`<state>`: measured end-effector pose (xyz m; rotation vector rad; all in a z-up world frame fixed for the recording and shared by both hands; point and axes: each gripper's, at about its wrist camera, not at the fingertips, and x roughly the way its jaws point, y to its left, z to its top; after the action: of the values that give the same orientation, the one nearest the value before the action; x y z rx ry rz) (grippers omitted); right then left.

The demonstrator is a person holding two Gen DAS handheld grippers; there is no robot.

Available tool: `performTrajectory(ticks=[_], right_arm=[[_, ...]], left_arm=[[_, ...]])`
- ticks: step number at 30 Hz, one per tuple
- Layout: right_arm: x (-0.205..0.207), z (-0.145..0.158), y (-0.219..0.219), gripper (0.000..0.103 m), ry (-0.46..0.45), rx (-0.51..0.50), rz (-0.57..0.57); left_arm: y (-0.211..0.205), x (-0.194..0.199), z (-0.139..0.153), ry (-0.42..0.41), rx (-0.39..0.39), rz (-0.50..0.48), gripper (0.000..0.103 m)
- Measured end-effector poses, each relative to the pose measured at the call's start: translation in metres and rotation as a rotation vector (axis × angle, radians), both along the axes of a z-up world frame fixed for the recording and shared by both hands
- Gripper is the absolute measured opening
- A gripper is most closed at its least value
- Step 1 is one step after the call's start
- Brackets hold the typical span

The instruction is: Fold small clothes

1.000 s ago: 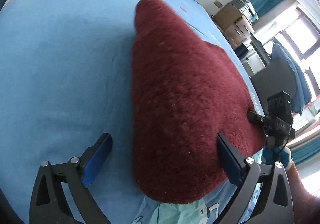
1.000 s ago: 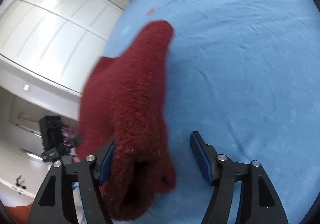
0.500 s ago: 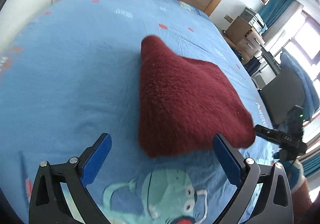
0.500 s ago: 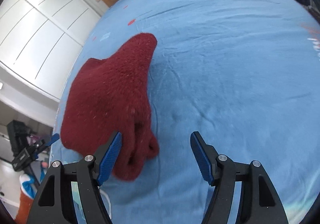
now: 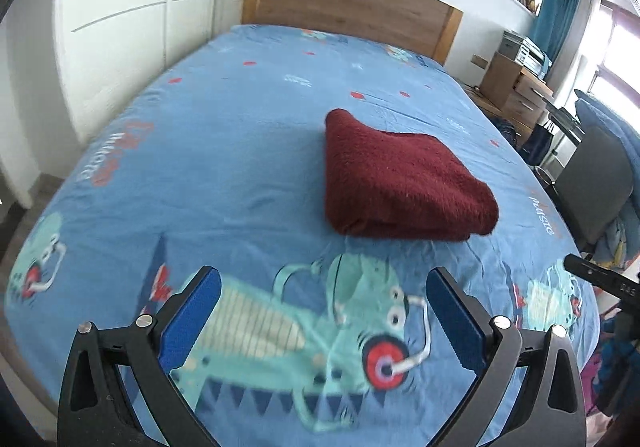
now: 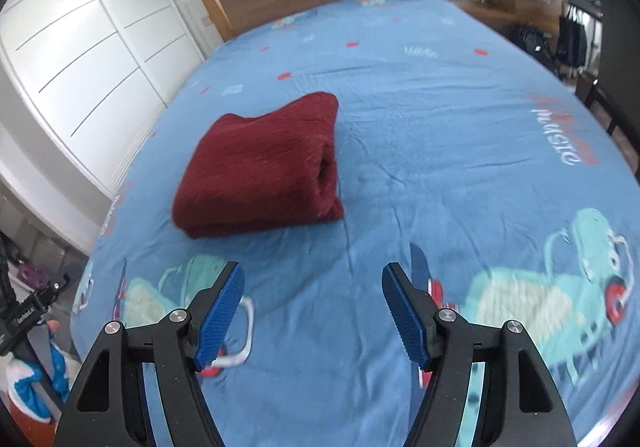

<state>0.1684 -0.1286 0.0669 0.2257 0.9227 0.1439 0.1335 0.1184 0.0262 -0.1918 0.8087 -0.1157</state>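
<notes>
Bedroom: blue cartoon-print bed sheet [image 5: 224, 151], wooden headboard [image 5: 352, 15], white wardrobe [image 6: 72, 47]. Folded dark-red fuzzy garment [image 5: 396, 183] lies on it. Left hand-held gripper [image 5: 324, 311] and right hand-held gripper [image 6: 314, 307] both wide, empty.

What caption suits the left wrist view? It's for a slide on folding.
Open left gripper above a blue cartoon-print bedsheet, clear of the folded dark red garment.

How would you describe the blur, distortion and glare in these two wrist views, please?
Left wrist view: fisheye bending of the bed, near cartoon print smeared, window blown out. Right wrist view: the maroon garment is softly blurred, edges curve, wardrobe bright.
</notes>
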Motion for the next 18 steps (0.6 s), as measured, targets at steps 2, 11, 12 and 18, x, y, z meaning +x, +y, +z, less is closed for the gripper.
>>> performTrajectory(ticks=[2, 11, 12, 18], right_arm=[[-0.019, 0.007, 0.008, 0.074, -0.023, -0.019, 0.007], [-0.088, 0.03, 0.028, 0.078, -0.113, -0.075, 0.014], [-0.095, 0.032, 0.03, 0.078, -0.121, -0.079, 0.012], [-0.125, 0.039, 0.032, 0.082, -0.163, -0.092, -0.007]], left_arm=[[-0.002, -0.021, 0.001, -0.017, 0.019, 0.015, 0.101], [-0.013, -0.082, 0.008, -0.084, 0.079, 0.043, 0.102], [-0.016, -0.087, 0.008, -0.092, 0.084, 0.042, 0.102], [-0.021, -0.111, 0.008, -0.128, 0.088, 0.032, 0.102]])
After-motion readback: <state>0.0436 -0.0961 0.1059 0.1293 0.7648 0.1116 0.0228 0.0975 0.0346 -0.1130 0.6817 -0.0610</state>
